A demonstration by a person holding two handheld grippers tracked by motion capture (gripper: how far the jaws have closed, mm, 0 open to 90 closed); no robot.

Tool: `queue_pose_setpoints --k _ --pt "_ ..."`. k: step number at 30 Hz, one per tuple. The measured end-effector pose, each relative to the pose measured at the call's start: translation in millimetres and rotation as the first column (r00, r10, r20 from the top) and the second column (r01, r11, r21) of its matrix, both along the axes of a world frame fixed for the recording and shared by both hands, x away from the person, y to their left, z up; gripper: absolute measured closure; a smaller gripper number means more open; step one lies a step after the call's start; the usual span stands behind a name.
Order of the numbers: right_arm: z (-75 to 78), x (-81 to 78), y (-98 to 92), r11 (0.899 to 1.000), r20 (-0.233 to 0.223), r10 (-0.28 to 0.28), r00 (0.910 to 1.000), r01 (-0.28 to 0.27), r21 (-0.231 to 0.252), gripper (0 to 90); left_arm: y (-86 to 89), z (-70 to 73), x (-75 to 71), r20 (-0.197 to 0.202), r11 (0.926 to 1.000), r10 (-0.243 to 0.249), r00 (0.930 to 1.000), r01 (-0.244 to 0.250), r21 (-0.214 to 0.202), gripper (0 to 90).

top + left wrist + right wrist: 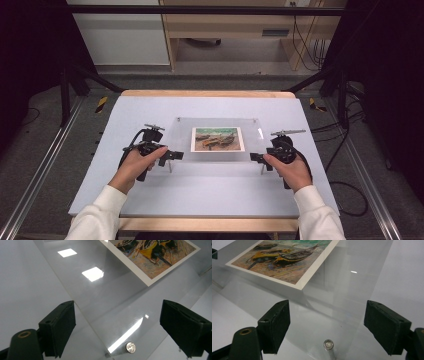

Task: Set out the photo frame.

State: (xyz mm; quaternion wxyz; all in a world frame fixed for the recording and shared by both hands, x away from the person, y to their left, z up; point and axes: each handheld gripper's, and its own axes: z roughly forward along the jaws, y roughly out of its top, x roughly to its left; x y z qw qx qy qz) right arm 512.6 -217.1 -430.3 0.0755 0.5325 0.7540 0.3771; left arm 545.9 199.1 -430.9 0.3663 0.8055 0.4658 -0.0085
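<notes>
Grippers (117, 325) (327, 325) wide open, empty, beside acrylic frame (180, 137).

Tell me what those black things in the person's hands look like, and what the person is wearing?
Each hand holds a black gripper: the left gripper and the right gripper. Both end in two chunky black block-shaped jaws. A grey plate sits on top of each, and a black cable trails behind. The sleeves are white and long.

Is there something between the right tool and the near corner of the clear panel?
Nothing visible. The right tool is open, and the clear panel corner with its metal standoff lies directly between its jaws.
</notes>
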Motion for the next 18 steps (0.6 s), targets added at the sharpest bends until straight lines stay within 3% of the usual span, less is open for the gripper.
queue_pose_setpoints --k 9,13,18 --pt "0.7 1.4 0.6 1.000 -0.008 0.003 1.0000 -0.003 -0.004 20.8 0.1 -1.1 0.7 -0.008 1.0000 -0.002 1.0000 0.002 -0.005 10.9" --pt "-0.9 2.7 -0.7 1.000 -0.031 -0.005 0.9995 0.005 0.013 19.0 0.6 -1.4 0.9 -0.010 1.0000 -0.005 0.9999 0.005 -0.004 10.9" --pt "-1.1 3.1 -0.1 1.000 -0.037 -0.008 0.9993 0.008 0.018 18.5 -0.4 -4.0 1.5 -0.029 0.9996 -0.010 0.9995 0.010 -0.028 9.3"
